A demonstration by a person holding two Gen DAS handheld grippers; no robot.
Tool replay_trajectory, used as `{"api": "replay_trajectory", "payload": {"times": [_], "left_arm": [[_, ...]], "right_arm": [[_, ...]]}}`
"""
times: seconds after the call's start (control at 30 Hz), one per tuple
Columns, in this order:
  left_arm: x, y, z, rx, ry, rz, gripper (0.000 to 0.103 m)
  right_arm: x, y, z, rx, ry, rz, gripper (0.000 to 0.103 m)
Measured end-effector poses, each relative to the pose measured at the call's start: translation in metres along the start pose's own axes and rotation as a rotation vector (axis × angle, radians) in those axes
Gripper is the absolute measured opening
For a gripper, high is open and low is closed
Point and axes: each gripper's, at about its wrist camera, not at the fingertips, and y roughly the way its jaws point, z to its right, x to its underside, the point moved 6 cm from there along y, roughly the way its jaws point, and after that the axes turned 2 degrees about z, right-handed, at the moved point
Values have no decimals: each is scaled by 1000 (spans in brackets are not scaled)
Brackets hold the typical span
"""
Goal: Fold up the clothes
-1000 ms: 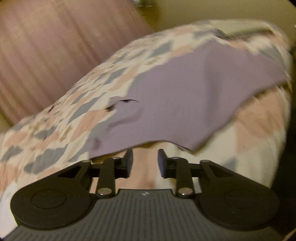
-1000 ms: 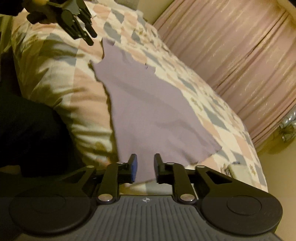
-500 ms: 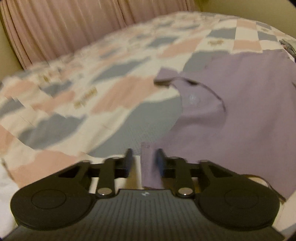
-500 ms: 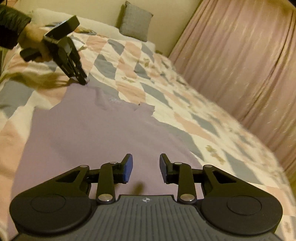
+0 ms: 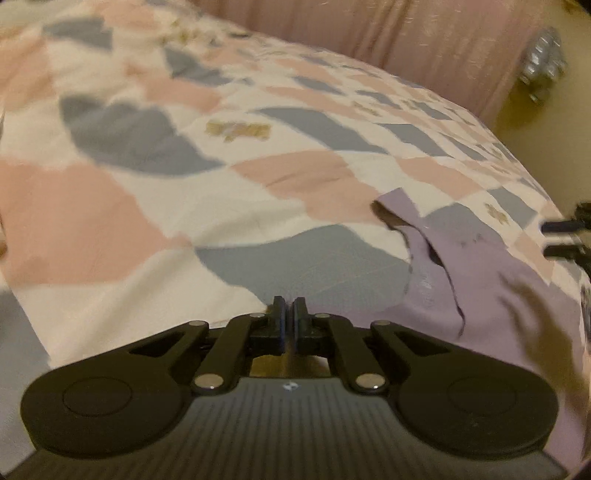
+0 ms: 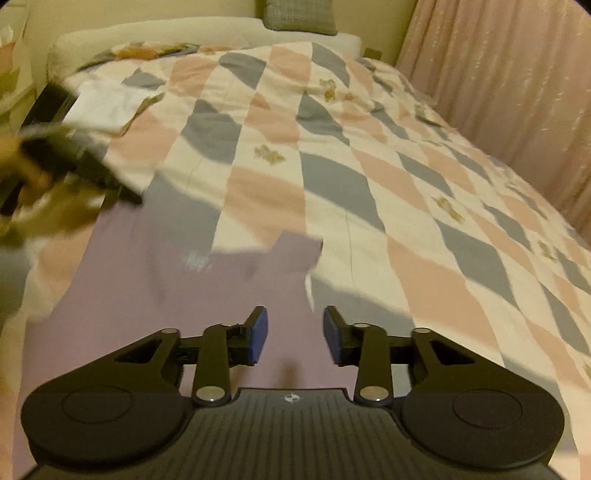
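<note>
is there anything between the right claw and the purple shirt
Nothing visible. The right claw hangs open directly over the purple shirt, which lies flat on the patterned bedspread. The left claw is off at the shirt's far corner, not in the way.

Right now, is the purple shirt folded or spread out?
Spread out: the purple shirt lies flat on the quilt, one sleeve sticking out.

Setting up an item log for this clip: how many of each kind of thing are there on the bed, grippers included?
Lilac shirt: 1
Patterned quilt: 1
Grey cushion: 1
White folded cloth: 1
Left gripper and right gripper: 2
Total: 6
</note>
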Motion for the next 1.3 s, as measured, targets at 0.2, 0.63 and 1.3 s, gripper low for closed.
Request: {"api": "replay_trajectory", "payload": {"times": [0.2, 0.63, 1.3], "left_arm": [[-14, -13, -20, -76, -57, 77, 2], [-2, -28, -15, -9, -16, 68, 4], [15, -21, 3, 89, 39, -10, 14]], "right_arm": [[-38, 87, 13, -95, 29, -40, 41], [-61, 170, 46, -159, 97, -144, 50], [-119, 198, 20, -363, -298, -130, 0]]}}
